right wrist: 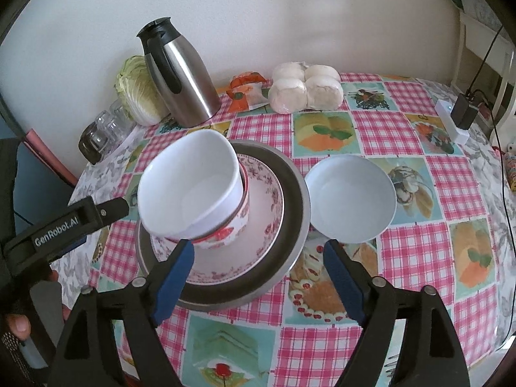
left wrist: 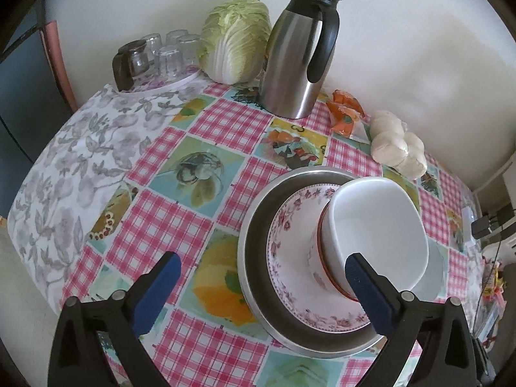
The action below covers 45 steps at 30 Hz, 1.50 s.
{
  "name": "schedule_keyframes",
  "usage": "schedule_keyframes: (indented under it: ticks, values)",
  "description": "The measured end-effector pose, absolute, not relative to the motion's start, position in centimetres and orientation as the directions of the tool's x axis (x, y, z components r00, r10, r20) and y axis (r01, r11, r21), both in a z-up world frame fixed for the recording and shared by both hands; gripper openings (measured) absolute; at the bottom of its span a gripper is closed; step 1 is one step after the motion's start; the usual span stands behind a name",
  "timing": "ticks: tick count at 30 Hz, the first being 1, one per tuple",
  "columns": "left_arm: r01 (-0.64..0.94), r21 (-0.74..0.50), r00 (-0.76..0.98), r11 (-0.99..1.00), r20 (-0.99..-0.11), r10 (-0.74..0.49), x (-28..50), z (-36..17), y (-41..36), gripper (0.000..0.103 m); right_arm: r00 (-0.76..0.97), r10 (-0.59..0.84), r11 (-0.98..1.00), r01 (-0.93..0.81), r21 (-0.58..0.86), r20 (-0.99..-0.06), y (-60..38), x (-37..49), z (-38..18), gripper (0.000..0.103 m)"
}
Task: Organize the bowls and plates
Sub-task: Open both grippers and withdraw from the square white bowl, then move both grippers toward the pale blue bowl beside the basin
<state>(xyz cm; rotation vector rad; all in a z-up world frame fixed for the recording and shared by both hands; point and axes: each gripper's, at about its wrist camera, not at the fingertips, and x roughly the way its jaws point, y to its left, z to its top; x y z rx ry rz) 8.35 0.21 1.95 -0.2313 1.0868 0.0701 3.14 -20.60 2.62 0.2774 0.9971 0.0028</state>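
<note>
From the left, the left gripper [left wrist: 262,269] hangs wide apart and empty over the checked tablecloth [left wrist: 161,225], its right finger in front of the stack. That stack is a metal tray [right wrist: 295,193] bearing a floral plate [right wrist: 267,200], a patterned bowl [right wrist: 240,214] and a white bowl [right wrist: 190,183] nested on top. The right gripper [right wrist: 258,262] gapes wide, empty, straddling the tray's near rim. Just right of the tray sits a separate shallow white bowl [right wrist: 350,193].
</note>
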Motion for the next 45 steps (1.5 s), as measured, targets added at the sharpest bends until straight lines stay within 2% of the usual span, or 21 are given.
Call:
schedule_keyframes:
  ticks: [7, 9, 11, 21, 26, 34, 40, 45]
  values:
    - [-0.186, -0.127, 0.491, 0.974, -0.871, -0.020, 7.6, 2.0, 0.3, 0.103, 0.556, 0.147, 0.962, 0.112, 0.249, -0.818, -21.2, 2.9, 2.8, 0.084]
    - [-0.190, -0.113, 0.506, 0.975, -0.863, -0.001, 7.5, 2.3, 0.1, 0.103, 0.564, 0.154, 0.960, 0.109, 0.258, -0.811, -21.5, 2.8, 3.0, 0.087]
    - [-0.193, -0.113, 0.528, 0.975, -0.849, 0.006, 7.4, 2.6, 0.0, 0.103, 0.573, 0.153, 0.959, 0.112, 0.262, -0.805, -21.9, 2.8, 3.2, 0.095]
    - [-0.158, -0.139, 0.597, 0.978, -0.802, -0.017, 7.3, 3.7, -1.7, 0.103, 0.601, 0.151, 0.947, 0.141, 0.290, -0.785, -24.1, 2.6, 4.0, 0.096]
    - [-0.112, -0.183, 0.634, 0.977, -0.770, -0.071, 7.0, 4.6, -2.8, 0.103, 0.619, 0.117, 0.939, 0.185, 0.289, -0.776, -26.2, 2.3, 4.3, 0.096]
    - [-0.019, -0.098, 0.707, 0.995, -0.705, -0.056, 6.1, 6.9, -6.3, 0.103, 0.656, 0.050, 0.917, 0.268, 0.294, -0.753, -31.0, 1.1, 4.9, 0.096]
    - [0.081, -0.147, 0.728, 0.986, -0.667, -0.160, 5.5, 8.3, -9.1, 0.103, 0.666, 0.015, 0.900, 0.317, 0.300, -0.746, -34.0, 0.2, 5.0, 0.096]
    - [0.201, -0.138, 0.683, 0.970, -0.690, -0.240, 5.6, 7.9, -13.4, 0.103, 0.645, -0.040, 0.889, 0.371, 0.267, -0.763, -36.4, -0.1, 4.3, 0.096]
